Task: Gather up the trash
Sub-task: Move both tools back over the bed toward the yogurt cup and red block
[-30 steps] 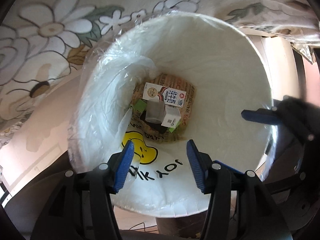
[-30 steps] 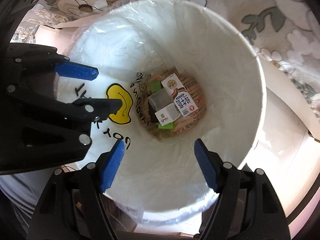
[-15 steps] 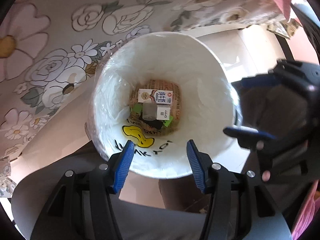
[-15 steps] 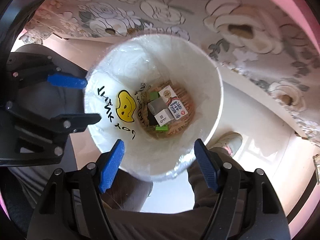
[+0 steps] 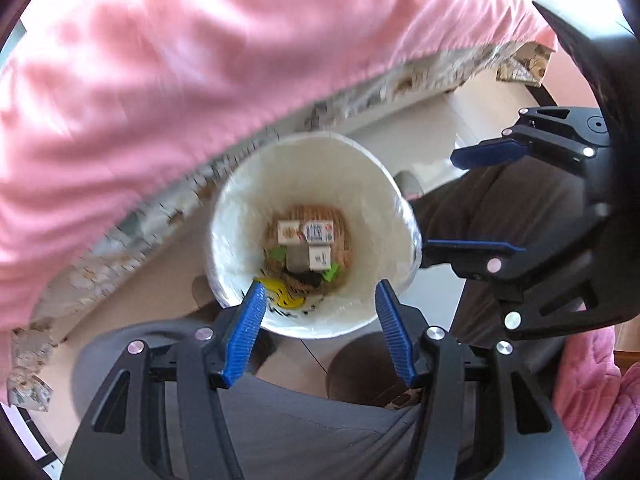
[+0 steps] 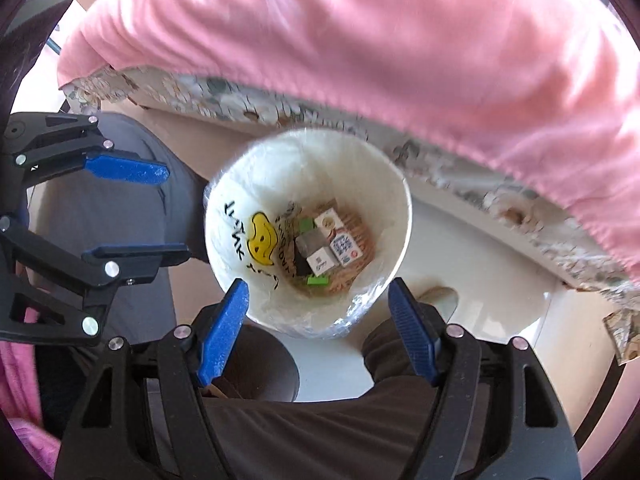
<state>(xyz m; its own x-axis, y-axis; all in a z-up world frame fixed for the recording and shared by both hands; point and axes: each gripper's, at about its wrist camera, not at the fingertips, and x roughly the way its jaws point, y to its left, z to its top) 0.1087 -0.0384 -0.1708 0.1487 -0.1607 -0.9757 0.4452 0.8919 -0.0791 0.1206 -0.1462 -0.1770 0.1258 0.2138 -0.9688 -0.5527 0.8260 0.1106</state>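
Note:
A white bin [image 5: 376,184] lined with a clear bag stands on the floor below both grippers; it also shows in the right wrist view [image 6: 396,184]. At its bottom lie a milk carton [image 5: 306,232], a small white box [image 5: 320,258] and green scraps; the carton [image 6: 340,240] and box [image 6: 319,260] show in the right wrist view too. My left gripper [image 5: 318,300] is open and empty, high above the bin. My right gripper [image 6: 316,300] is open and empty, also high above it. Each gripper shows in the other's view: right [image 5: 476,200], left [image 6: 148,212].
A pink blanket [image 5: 200,60] over a floral bedsheet [image 5: 140,232] fills the far side, also in the right wrist view [image 6: 400,40]. The person's grey-trousered legs [image 5: 320,432] sit under the grippers. Pale floor [image 6: 480,264] surrounds the bin.
Both grippers have risen well away from the bin, which looks much smaller now. The pink blanket has come into view. Both stay open and empty.

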